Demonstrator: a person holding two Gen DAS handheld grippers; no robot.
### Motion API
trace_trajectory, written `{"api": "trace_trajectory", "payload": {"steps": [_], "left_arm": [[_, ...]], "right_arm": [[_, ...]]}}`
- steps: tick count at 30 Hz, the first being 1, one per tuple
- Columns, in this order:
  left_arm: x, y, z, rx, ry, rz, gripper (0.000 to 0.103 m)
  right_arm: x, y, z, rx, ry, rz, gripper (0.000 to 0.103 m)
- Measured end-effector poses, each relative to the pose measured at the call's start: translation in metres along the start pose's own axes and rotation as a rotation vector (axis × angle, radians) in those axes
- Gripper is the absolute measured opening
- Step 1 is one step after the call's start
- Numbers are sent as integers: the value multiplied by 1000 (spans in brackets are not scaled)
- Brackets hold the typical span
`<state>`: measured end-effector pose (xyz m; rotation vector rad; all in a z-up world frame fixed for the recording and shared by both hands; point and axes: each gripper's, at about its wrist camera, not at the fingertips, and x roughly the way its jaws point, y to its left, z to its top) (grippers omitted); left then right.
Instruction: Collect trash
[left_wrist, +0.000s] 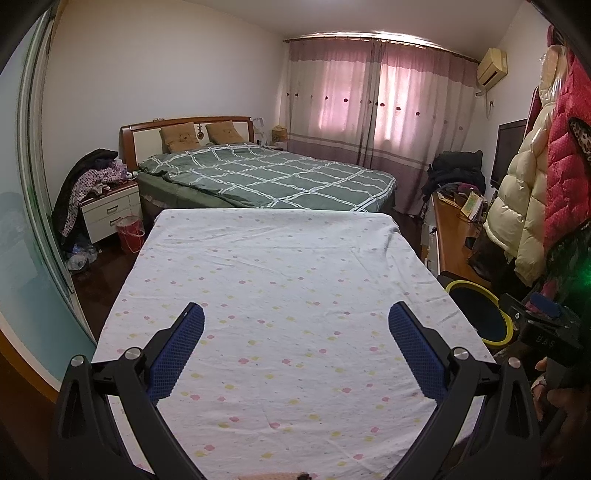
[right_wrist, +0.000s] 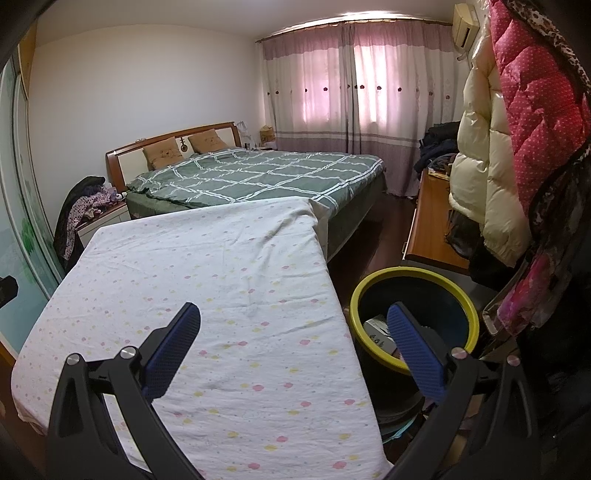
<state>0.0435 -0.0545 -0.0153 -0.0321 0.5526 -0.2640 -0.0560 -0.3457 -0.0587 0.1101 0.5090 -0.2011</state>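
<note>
A dark bin with a yellow-green rim (right_wrist: 413, 321) stands on the floor off the right side of a table under a white flowered sheet (right_wrist: 207, 280). Pieces of trash (right_wrist: 376, 330) lie inside the bin, partly hidden by my right finger. My right gripper (right_wrist: 293, 314) is open and empty, straddling the table's right edge and the bin. My left gripper (left_wrist: 295, 314) is open and empty above the sheet (left_wrist: 280, 266). In the left wrist view the bin (left_wrist: 478, 310) shows at the right, with the other gripper's black body (left_wrist: 543, 328) and a hand beside it.
A bed with a green checked cover (left_wrist: 266, 173) lies beyond the table. A nightstand piled with clothes (left_wrist: 107, 199) and a red bucket (left_wrist: 129, 232) sit at the left. A wooden desk (right_wrist: 432, 225) and hanging cream and red jackets (right_wrist: 517, 147) crowd the right.
</note>
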Motion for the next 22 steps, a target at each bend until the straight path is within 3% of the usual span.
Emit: {"api": "trace_trajectory", "payload": {"steps": [14, 18, 22], "left_arm": [[15, 6, 2, -11, 8, 14, 98], [59, 24, 14, -26, 88, 13, 98], [126, 53, 26, -37, 163, 77, 98]], "right_arm": [[10, 5, 3, -8, 23, 18, 97], [36, 15, 15, -36, 56, 41, 97], [93, 36, 33, -46, 103, 78, 97]]}}
